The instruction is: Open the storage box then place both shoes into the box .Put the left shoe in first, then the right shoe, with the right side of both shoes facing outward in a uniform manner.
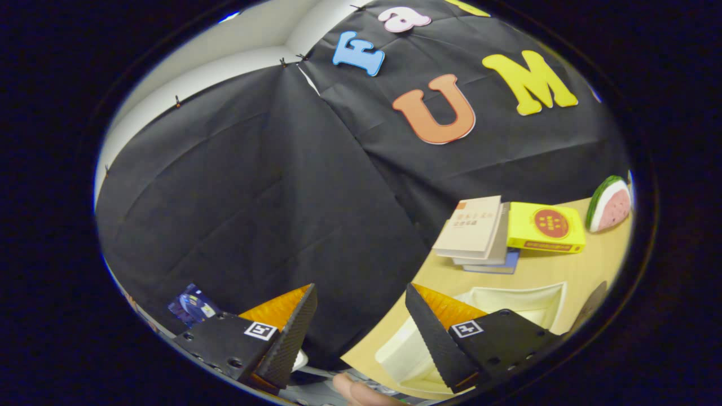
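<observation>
Above the counter [564, 270], the tool [361, 332] is held spread and empty, tilted toward the wall; the white storage box [507, 301] lies beneath its right finger

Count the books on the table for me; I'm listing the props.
3 in a stack on the wooden table, beyond the open gripper: beige book on top, white book under it, blue book lowest. More may lie hidden.

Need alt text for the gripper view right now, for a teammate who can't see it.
The gripper is open and empty, raised toward the black cloth wall. Beyond one finger, a white open box sits on a wooden table, with stacked books, a yellow box and a watermelon-slice toy behind.
</observation>
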